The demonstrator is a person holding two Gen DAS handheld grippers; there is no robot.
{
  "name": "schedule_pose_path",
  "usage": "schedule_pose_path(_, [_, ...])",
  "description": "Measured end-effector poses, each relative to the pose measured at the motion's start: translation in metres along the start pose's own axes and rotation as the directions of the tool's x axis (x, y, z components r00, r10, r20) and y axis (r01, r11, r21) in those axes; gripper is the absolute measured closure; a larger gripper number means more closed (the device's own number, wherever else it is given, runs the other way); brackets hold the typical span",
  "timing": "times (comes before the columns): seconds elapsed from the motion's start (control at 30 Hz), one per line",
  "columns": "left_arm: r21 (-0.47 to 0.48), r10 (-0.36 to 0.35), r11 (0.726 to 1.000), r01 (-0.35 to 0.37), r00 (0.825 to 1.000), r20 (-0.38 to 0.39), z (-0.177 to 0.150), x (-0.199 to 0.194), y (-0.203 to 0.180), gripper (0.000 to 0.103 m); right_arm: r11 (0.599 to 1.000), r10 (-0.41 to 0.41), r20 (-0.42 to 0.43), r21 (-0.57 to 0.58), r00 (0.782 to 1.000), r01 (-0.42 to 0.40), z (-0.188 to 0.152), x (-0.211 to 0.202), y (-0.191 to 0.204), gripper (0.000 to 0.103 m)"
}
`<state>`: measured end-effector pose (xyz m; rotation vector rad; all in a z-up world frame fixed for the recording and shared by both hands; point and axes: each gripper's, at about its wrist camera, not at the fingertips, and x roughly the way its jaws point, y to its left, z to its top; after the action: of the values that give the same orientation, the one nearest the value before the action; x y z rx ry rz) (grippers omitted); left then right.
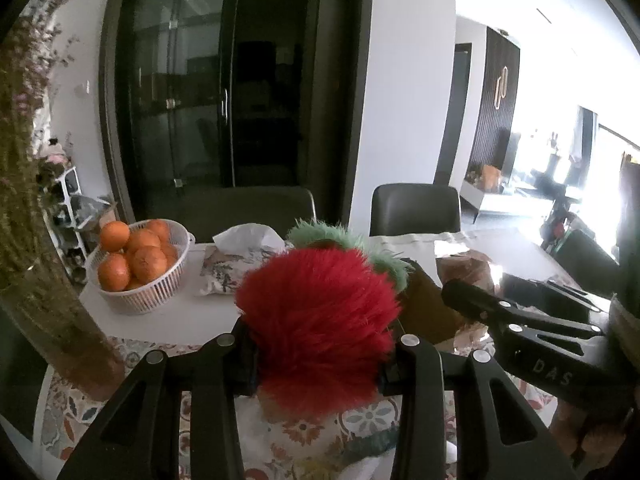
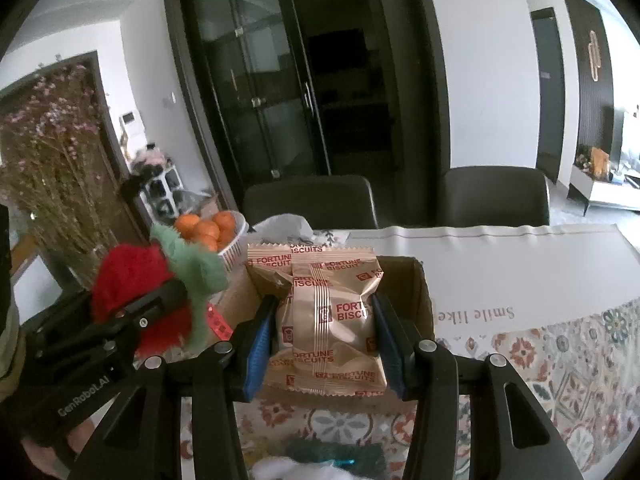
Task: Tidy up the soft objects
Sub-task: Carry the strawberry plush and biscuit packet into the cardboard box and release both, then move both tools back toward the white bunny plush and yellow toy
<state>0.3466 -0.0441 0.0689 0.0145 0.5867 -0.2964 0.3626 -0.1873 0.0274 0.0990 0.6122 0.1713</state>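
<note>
My left gripper (image 1: 320,344) is shut on a fluffy red plush strawberry (image 1: 320,320) with a green leafy top and holds it above the patterned tablecloth; it also shows in the right wrist view (image 2: 132,280). My right gripper (image 2: 320,332) is shut on tan Fortune Biscuits packets (image 2: 332,320), two as far as I can tell, held over an open cardboard box (image 2: 416,280). The right gripper appears in the left wrist view (image 1: 520,320) beside the box (image 1: 424,304). A green and white soft item (image 2: 332,456) lies on the cloth below.
A white basket of oranges (image 1: 136,264) and a tissue pack (image 1: 240,256) sit at the far left of the table. A vase of dried flowers (image 1: 36,240) stands at the left. Two dark chairs (image 2: 492,196) stand behind the table. A white mat with lettering (image 2: 500,272) covers the right side.
</note>
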Motion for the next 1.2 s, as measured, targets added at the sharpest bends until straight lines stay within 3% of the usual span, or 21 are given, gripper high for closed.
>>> schedule_pose_path(0.23, [-0.003,-0.002,1.0,0.002,0.996,-0.089,0.011,0.04,0.006,0.063,1.0,0.0,-0.106,0.005,0.994,0.001,0.014,0.042,-0.012,0.055])
schedule_pose_path(0.5, [-0.014,-0.016,1.0,0.014,0.977,-0.213,0.008,0.083,0.011,0.062,1.0,-0.003,-0.21,0.011,0.978,0.005,0.015,0.081,-0.019,0.054])
schedule_pose_path(0.63, [-0.008,-0.006,1.0,0.004,0.968,-0.249,0.004,0.094,0.013,0.05,1.0,0.001,-0.259,0.016,0.966,0.003,0.013,0.094,-0.022,0.051])
schedule_pose_path(0.67, [-0.008,-0.002,1.0,0.0,0.966,-0.257,0.003,0.096,0.014,0.045,1.0,-0.004,-0.269,0.014,0.963,0.008,0.012,0.098,-0.023,0.049])
schedule_pose_path(0.7, [-0.011,0.0,1.0,-0.003,0.966,-0.258,0.002,0.096,0.014,0.044,1.0,-0.014,-0.277,0.01,0.961,0.018,0.011,0.099,-0.024,0.04])
schedule_pose_path(0.77, [-0.015,0.011,1.0,-0.016,0.966,-0.258,0.001,0.095,0.016,0.039,0.999,-0.036,-0.277,0.018,0.96,0.042,0.01,0.1,-0.027,0.032])
schedule_pose_path(0.9, [0.0,0.033,0.999,-0.034,0.967,-0.251,0.0,0.09,0.016,0.036,0.998,-0.046,-0.269,0.031,0.962,0.056,0.01,0.094,-0.029,0.031])
schedule_pose_path(1.2, [0.048,0.117,0.993,-0.11,0.976,-0.183,-0.004,0.043,0.013,0.033,0.989,-0.15,-0.181,-0.039,0.972,0.145,0.005,0.048,-0.011,0.031])
